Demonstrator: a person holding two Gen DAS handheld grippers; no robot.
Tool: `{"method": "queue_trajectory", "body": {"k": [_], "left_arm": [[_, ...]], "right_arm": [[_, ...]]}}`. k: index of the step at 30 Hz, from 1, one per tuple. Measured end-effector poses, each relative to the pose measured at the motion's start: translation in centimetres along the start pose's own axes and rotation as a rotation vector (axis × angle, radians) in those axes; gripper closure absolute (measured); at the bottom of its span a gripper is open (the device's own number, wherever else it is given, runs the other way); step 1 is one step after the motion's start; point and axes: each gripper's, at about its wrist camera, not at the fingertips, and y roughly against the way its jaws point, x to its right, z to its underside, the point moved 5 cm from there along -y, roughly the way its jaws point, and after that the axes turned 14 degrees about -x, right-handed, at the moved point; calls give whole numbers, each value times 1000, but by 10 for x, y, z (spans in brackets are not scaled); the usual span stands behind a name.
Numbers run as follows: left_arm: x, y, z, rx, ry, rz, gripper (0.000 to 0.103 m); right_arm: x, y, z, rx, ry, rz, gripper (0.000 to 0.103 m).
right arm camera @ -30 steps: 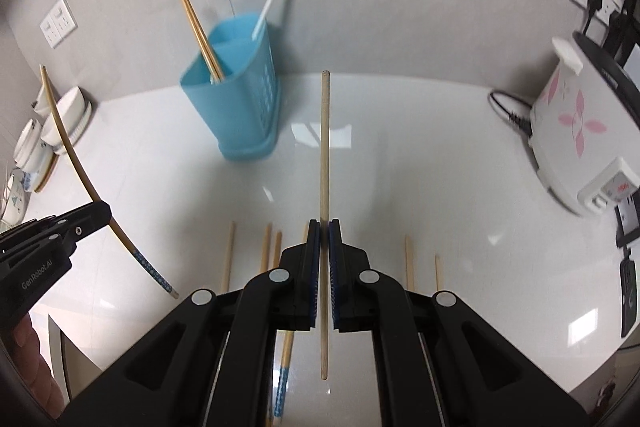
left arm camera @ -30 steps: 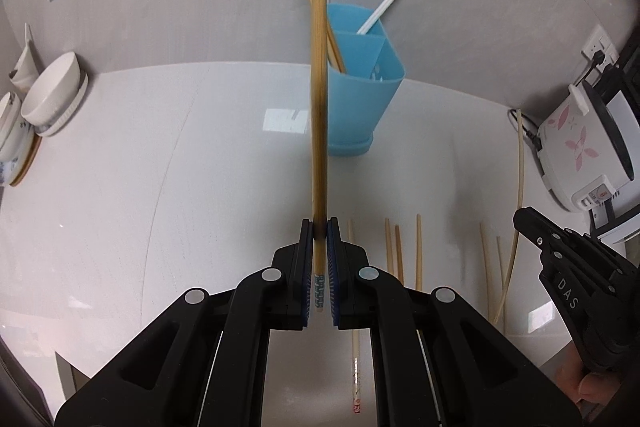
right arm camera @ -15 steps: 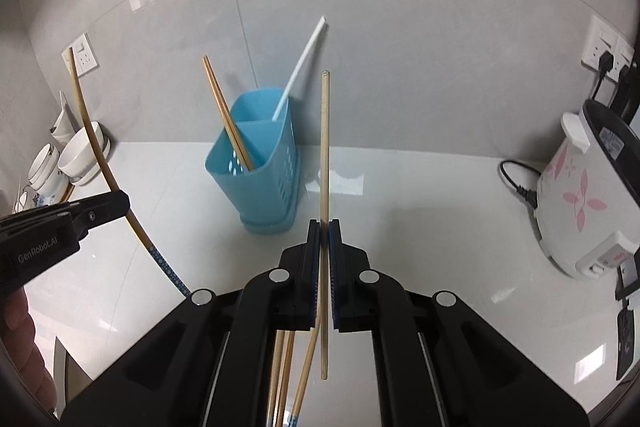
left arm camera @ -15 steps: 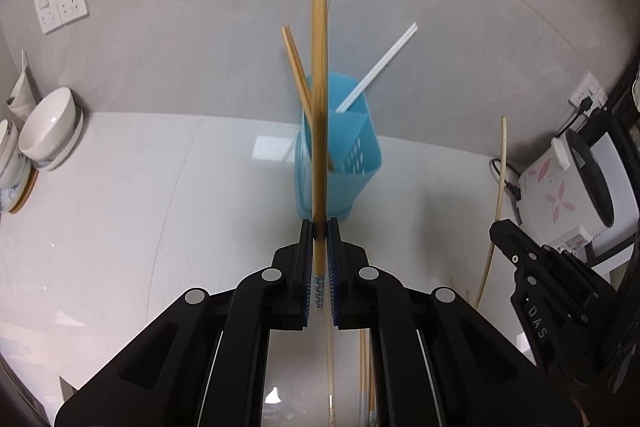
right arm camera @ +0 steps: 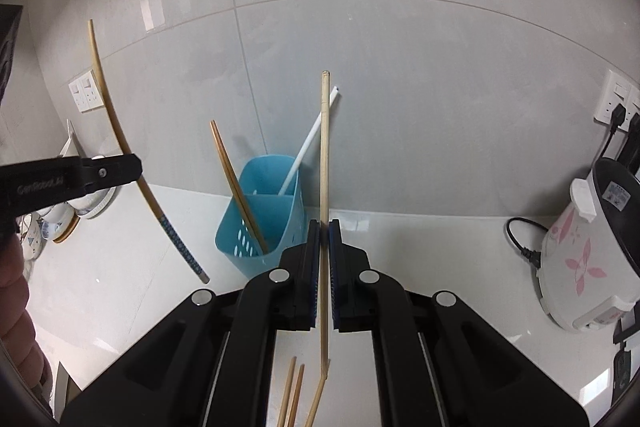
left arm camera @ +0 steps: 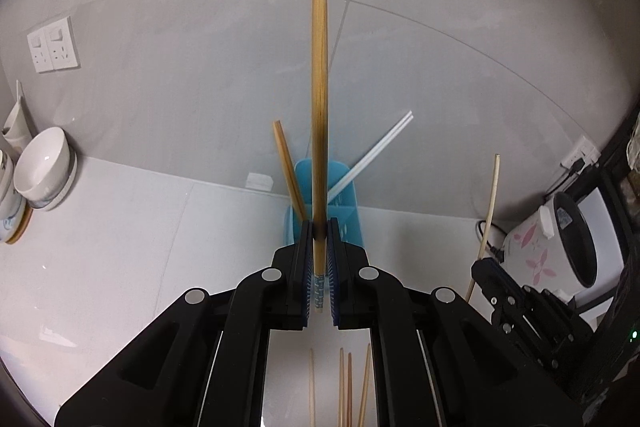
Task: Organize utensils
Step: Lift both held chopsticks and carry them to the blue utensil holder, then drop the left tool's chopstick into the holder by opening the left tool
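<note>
My left claw (left arm camera: 319, 227) is clamped tight on one dark bamboo chopstick (left arm camera: 319, 99), gripping it near its blue-patterned end, so the long bare part stands up well above the pads. My right claw (right arm camera: 324, 225) is closed just as firmly on one paler, thinner chopstick (right arm camera: 325, 147), held around its middle, with its lower end hanging below the pads.

Beyond both claws, on the white table (right arm camera: 420, 247) against the grey tiled wall, stands one blue plastic utensil holder (right arm camera: 260, 227) with two compartments. In the right wrist view the near-left compartment holds a pair of brown chopsticks (right arm camera: 232, 179) leaning left, and the far compartment holds one white chopstick (right arm camera: 308, 147) leaning right.

On the table below my claws lie loose chopsticks: I count four (left arm camera: 344, 387) under the left claw and three (right arm camera: 294, 395) in the right wrist view; whether these are the same ones I cannot tell.

Far left sit stacked white bowls (left arm camera: 40, 167), at least two, below one double wall socket (left arm camera: 52, 45). At the right stands one white rice cooker (right arm camera: 580, 259) with pink flowers, its black cord (right arm camera: 524, 243) lying on the table, near another wall socket (right arm camera: 616, 99) with two plugs in it. A sleeve (right arm camera: 16, 307) shows at the left edge of the right wrist view.
</note>
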Motion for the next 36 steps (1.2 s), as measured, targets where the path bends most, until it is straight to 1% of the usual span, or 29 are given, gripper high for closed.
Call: {"method": "queue_trajectory", "body": {"k": [6,12,22,29,36], "left_arm": [[3,-15,-24,1,-15,2,97],[-2,-47,-42,-32,0,-13,97],[-9,-101,-40,-110,23,-22,97],[-10,-126,-32,-146,23,-40,97],[-8,-143,-29,-184,7,-50,96]], "right_arm": [[-1,-11,-15,2,-2,-14,99],[-3,-22,-21,-6,-8,-32,99],[2,-43,-23,-41,-21,-42,99],[4,-48,-21,-54,-23,-45,99],[2,-46,-21,-59,-21,-41,99]]}}
